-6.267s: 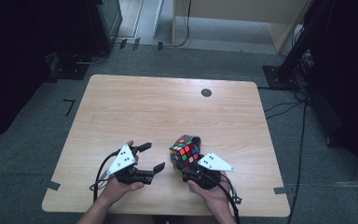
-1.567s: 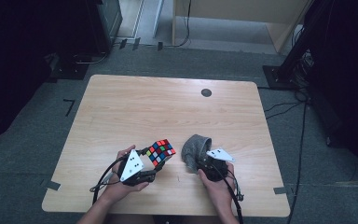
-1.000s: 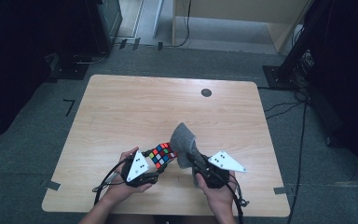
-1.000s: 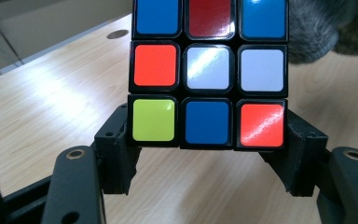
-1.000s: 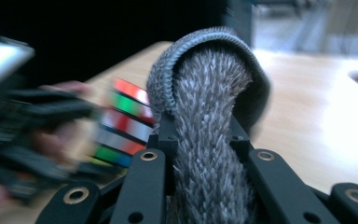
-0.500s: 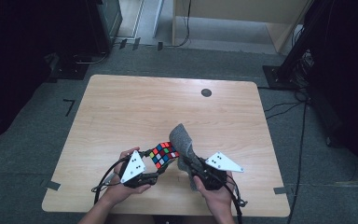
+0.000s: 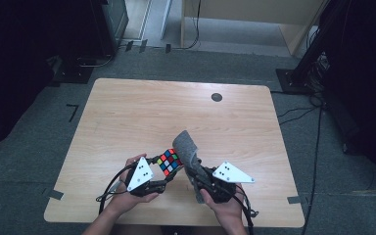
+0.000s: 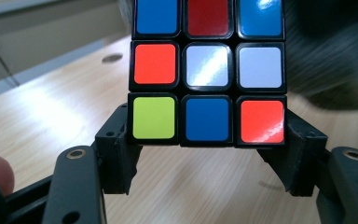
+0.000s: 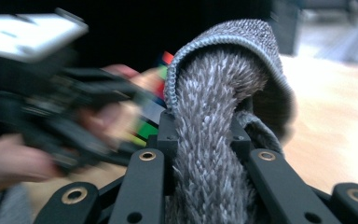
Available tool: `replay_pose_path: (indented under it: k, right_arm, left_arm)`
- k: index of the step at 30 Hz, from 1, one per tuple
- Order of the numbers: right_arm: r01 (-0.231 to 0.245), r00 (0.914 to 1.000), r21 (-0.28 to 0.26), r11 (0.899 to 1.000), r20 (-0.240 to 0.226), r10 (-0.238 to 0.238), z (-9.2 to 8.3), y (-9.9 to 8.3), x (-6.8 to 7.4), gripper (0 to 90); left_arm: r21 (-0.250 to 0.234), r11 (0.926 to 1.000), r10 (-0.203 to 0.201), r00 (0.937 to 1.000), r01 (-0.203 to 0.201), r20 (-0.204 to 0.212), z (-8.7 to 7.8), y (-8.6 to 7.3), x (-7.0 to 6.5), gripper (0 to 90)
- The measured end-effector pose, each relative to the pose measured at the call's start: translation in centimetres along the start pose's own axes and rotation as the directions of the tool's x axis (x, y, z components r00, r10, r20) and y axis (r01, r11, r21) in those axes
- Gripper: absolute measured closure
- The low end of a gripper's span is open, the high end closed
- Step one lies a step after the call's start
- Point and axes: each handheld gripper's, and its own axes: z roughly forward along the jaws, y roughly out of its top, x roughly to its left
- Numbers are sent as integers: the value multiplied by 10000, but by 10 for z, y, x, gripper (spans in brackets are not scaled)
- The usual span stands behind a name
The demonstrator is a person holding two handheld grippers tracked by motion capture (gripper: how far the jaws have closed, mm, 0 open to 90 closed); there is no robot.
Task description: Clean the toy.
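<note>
Clamped puzzle cube [image 7: 169, 161] in left gripper [image 7: 162, 182] at lower centre, presumably for wiping; pinched grey cloth [image 7: 186, 148] in right gripper [image 7: 196, 176] beside it.

A pale wooden table on grey carpet in a dim room.
The rectangular light-wood tabletop [image 7: 142, 122] has a round dark grommet [image 7: 217, 97] near its far edge; black cables [image 7: 318, 142] trail across the grey carpeted floor [image 7: 39, 132], and light wooden furniture [image 7: 254, 14] stands behind.
</note>
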Motion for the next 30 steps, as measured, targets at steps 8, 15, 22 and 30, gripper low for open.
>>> replay_pose_path:
  k: [8,15,22,30]
  right_arm:
    - [89,9984,424,9991,548,-112,5,-5,-6,759]
    - [425,9978,-388,9983,-486,-443,-3,5,8,754]
    - [-38,9998,-185,9998,-220,34,-2,-1,-3,754]
    - [330,9925,-585,9977,-1155,-396,-6,10,14,746]
  left_arm:
    - [-478,9988,-15,9991,35,426,-7,4,0,344]
    - [98,9996,251,9988,-255,425,-1,2,-2,343]
    - [-499,9985,-197,9954,244,936,-9,8,1,343]
    - [-283,9996,121,9930,-88,1171,-5,6,-6,343]
